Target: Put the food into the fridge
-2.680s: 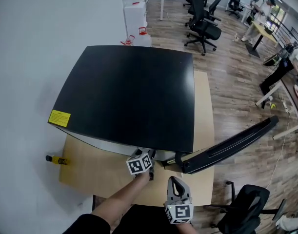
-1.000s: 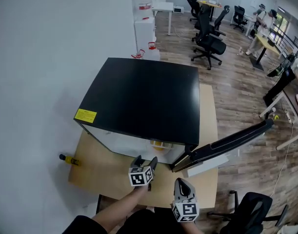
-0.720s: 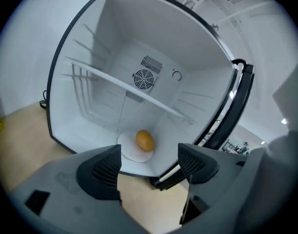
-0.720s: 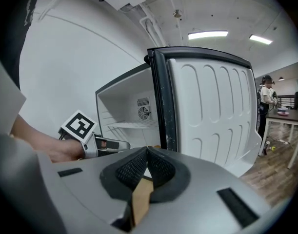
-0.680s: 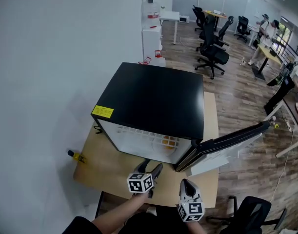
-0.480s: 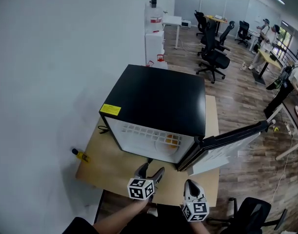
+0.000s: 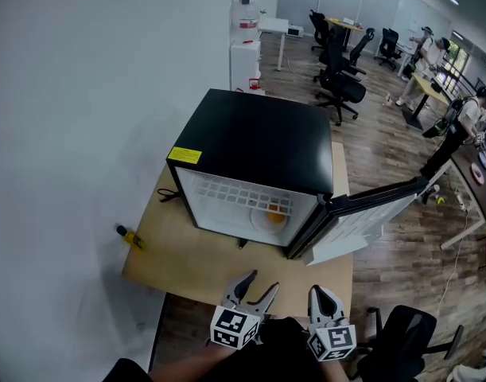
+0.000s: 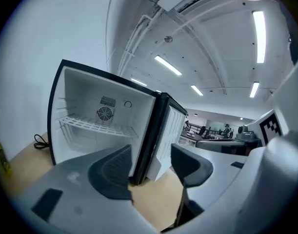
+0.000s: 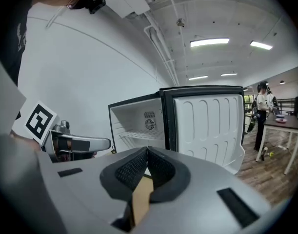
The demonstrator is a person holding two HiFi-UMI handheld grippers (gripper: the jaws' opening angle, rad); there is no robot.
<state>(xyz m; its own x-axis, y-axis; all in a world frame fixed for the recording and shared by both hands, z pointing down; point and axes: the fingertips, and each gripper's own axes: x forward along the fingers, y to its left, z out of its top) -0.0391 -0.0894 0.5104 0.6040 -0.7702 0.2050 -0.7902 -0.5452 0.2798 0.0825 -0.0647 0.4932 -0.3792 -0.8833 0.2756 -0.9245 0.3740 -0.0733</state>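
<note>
The black mini fridge (image 7: 258, 138) stands open on a wooden table (image 7: 187, 253), its door (image 7: 368, 207) swung out to the right. An orange piece of food (image 7: 272, 213) lies inside, below the white wire shelf (image 7: 243, 196). My left gripper (image 7: 254, 286) hovers at the table's near edge, well short of the fridge. Its jaws are closing with nothing between them. In the left gripper view the left gripper (image 8: 151, 155) frames the fridge (image 8: 105, 116). My right gripper (image 7: 322, 297) is beside it, shut and empty. In the right gripper view the right gripper (image 9: 146, 152) points at the fridge's door (image 9: 207, 126).
A yellow bottle (image 7: 131, 237) lies at the table's left edge by the white wall. A black cable (image 7: 167, 196) runs beside the fridge. A black office chair (image 7: 406, 337) stands at the lower right. More chairs (image 7: 338, 50), desks and people are at the back.
Both grippers have drawn back from the fridge's front to the table's near edge. The view has pulled back, so the fridge's inside and the orange food now show.
</note>
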